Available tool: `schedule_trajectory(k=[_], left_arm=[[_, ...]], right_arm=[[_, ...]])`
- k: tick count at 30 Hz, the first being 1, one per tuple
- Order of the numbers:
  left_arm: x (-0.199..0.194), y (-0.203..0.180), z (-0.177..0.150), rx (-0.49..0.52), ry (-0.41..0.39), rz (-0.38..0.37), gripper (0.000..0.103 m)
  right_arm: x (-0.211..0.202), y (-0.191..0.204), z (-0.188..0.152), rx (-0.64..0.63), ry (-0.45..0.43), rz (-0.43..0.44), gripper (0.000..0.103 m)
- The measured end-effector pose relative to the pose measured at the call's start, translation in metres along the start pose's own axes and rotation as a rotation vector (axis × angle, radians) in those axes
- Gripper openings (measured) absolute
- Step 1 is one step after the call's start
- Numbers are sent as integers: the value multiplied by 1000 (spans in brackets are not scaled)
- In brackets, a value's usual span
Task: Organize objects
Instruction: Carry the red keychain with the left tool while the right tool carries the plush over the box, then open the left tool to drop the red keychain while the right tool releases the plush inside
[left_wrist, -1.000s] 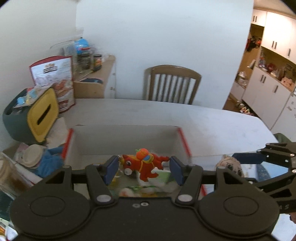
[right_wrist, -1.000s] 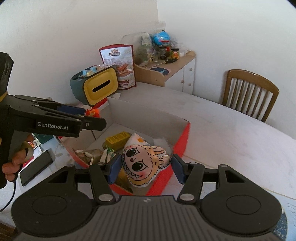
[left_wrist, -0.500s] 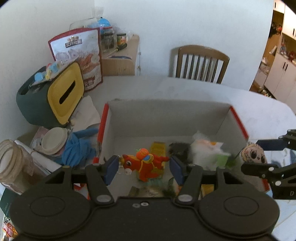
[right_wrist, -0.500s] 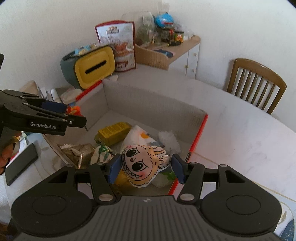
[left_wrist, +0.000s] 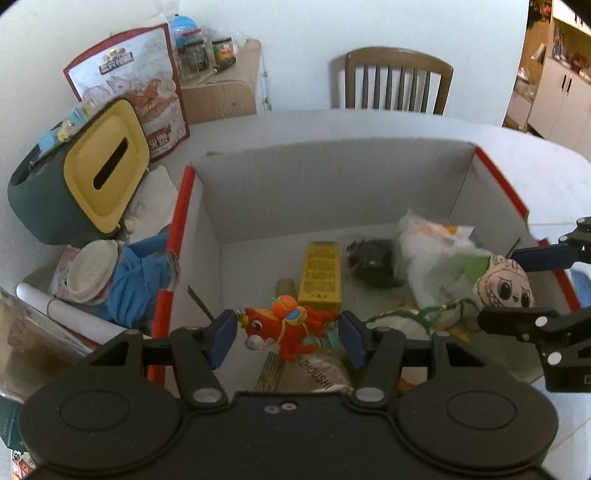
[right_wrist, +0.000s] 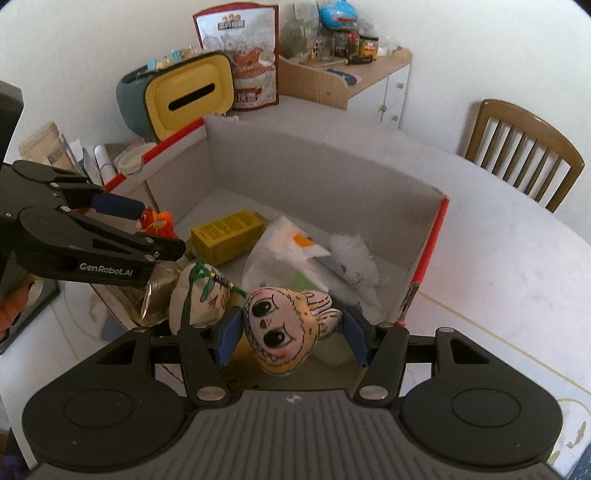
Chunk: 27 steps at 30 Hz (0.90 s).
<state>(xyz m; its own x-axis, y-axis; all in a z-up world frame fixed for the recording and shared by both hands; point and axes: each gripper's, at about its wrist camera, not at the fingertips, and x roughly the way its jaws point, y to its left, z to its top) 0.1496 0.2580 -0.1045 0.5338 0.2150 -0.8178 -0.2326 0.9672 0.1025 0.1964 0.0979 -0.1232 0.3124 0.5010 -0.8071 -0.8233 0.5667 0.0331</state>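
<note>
Both grippers now hang lower over the cardboard box (left_wrist: 332, 173). Left gripper (left_wrist: 287, 334) clasps a red horse toy (left_wrist: 284, 326) at six o'clock; right gripper (right_wrist: 293, 334) clasps a cartoon-face plush (right_wrist: 286, 328) at three o'clock.

Red-orange toy horse (left_wrist: 286, 326), yellow box (left_wrist: 320, 275), red-edged grey carton (left_wrist: 332, 184).

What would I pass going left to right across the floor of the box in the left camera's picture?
Red toy horse held in the left hand-held gripper → yellow box → dark bundle → white plush → doll face held in the right hand-held gripper.
</note>
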Motion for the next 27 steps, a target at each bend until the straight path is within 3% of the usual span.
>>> schedule_trajectory(k=[15,18,27], left_arm=[[11,-6,0,45,37,6,60],[12,-7,-1,47,45,1,61],[9,-13,-5,40,54,2,69]], right_arm=[[8,11,-5,-5,3,29,60],[5,11,-7,3,-4,33,66],[-8,6,-13,46,-32,56,71]])
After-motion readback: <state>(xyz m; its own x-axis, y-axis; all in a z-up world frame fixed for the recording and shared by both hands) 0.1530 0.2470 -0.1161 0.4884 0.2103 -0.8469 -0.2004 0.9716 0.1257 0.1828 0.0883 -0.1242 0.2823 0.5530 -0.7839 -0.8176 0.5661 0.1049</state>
